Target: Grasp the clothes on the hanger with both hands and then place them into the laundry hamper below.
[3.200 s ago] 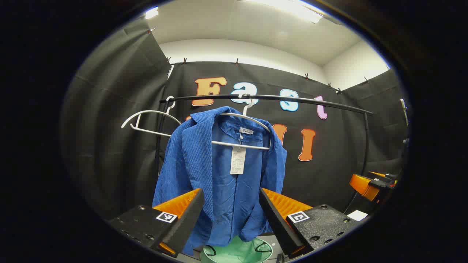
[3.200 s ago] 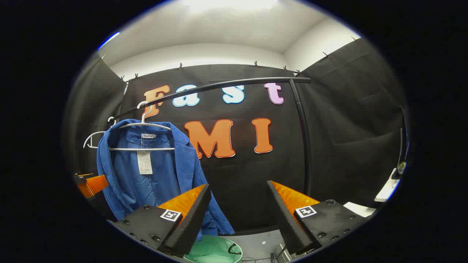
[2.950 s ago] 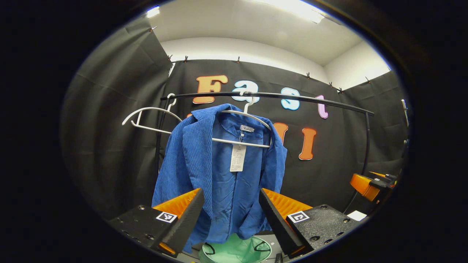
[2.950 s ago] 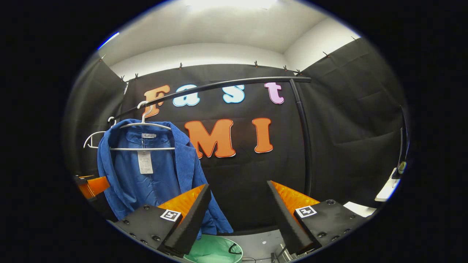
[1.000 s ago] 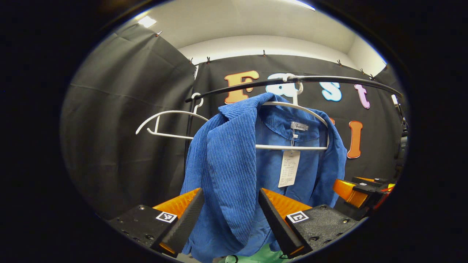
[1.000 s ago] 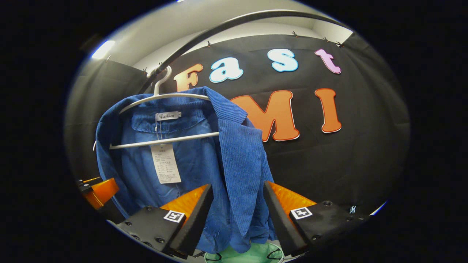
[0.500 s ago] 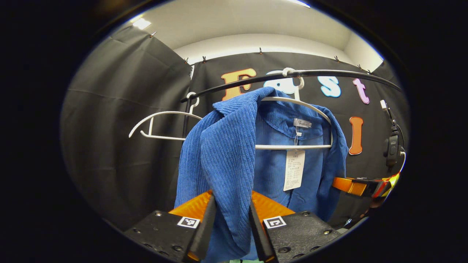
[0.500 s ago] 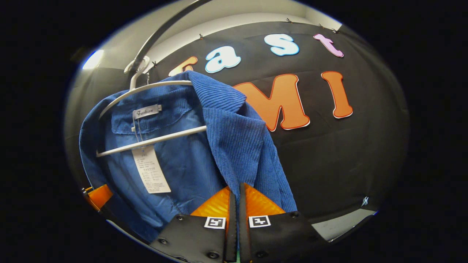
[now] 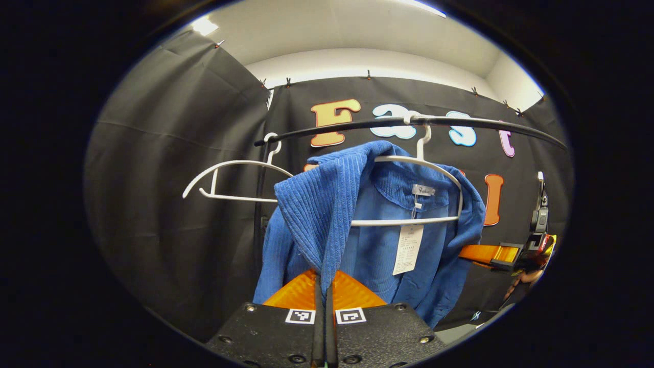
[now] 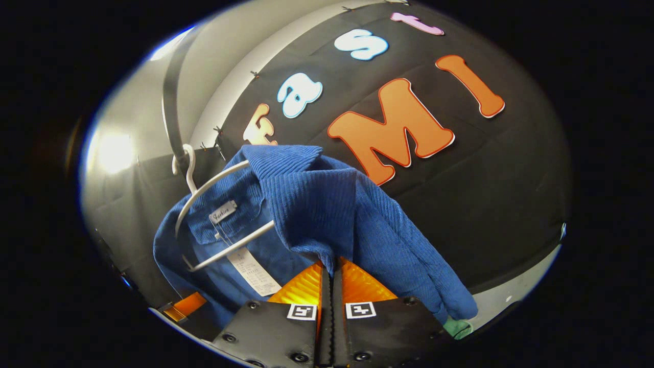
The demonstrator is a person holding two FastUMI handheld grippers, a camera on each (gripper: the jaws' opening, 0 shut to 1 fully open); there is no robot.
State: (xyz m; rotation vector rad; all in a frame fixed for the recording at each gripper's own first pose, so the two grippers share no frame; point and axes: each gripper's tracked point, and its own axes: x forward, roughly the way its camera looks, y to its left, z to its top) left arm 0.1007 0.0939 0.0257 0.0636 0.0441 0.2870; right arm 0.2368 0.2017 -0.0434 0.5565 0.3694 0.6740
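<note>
The blue jacket (image 9: 327,214) hangs on its white hanger (image 9: 434,168) from the rail, each front edge clamped by a gripper: left gripper (image 9: 322,286), right gripper (image 10: 328,278). The hamper (image 10: 457,327) lies below, so the jacket must come down.

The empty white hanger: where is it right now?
In the left gripper view the empty white hanger hangs at the left end of the black rail, just left of the blue jacket on its own hanger.
</note>
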